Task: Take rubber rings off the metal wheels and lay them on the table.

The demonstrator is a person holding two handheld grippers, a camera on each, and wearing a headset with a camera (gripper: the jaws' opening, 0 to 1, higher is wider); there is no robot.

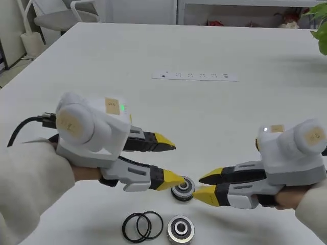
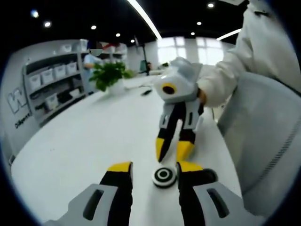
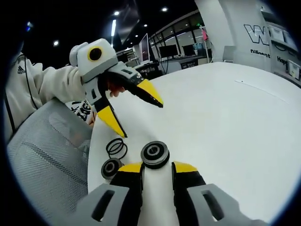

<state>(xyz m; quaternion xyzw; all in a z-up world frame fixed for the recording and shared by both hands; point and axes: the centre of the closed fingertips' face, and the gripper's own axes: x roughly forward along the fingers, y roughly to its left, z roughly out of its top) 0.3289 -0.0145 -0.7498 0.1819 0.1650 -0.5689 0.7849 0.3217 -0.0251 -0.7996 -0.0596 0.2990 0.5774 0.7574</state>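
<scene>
Metal wheel [image 1: 182,188] lies flat (bore pointing up).

1. Well ahead of me in the head view, I've got a white power strip [image 1: 194,76] lying flat.
2. Far right edge, plant [image 1: 321,25] leaves poking in, green.
3. Top left, a white chair [image 1: 56,15] sits past the far corner.
4. Left gripper view: shelves [image 2: 49,84] along the wall, loaded with pale bins, and a long ceiling light [image 2: 143,19] overhead.
5. Right gripper view: a grey mesh chair back [image 3: 47,155] close by, dark monitors [image 3: 167,49] far behind.
</scene>
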